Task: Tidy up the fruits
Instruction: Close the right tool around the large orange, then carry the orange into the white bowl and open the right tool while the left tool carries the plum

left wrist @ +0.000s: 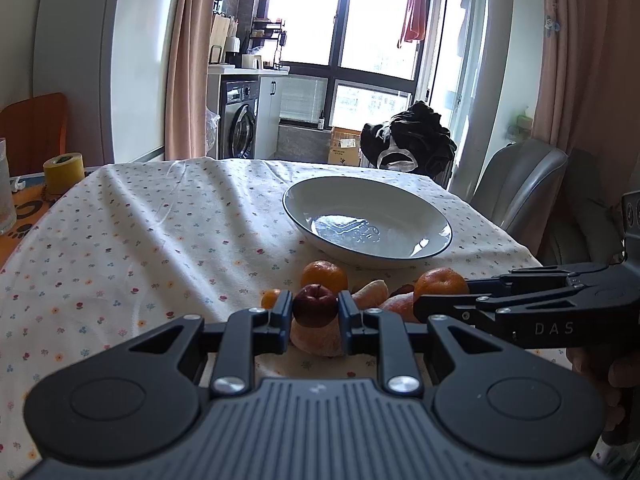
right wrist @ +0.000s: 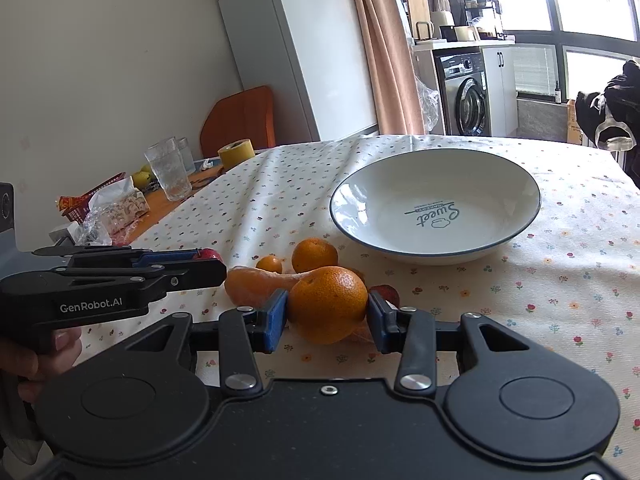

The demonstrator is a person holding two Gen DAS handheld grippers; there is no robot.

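My left gripper [left wrist: 315,307] is shut on a small dark red apple [left wrist: 315,305], held just above the flowered tablecloth. My right gripper [right wrist: 327,312] is shut on an orange mandarin [right wrist: 328,303]; in the left wrist view that mandarin [left wrist: 440,283] shows at the tip of the right gripper. Beneath them lie a long orange sweet-potato-like piece [right wrist: 256,286], another mandarin [right wrist: 314,255], a tiny orange fruit [right wrist: 269,264] and a second red fruit [right wrist: 386,292]. The white bowl [right wrist: 360,200] with a dark rim stands empty just beyond the fruits.
A person's hand [right wrist: 36,356] holds the left gripper's handle. Past the cloth's left edge stand a glass [right wrist: 168,174], a yellow tape roll [right wrist: 237,153] and snack wrappers [right wrist: 108,208]. A grey chair [left wrist: 520,184] stands at the far right of the table.
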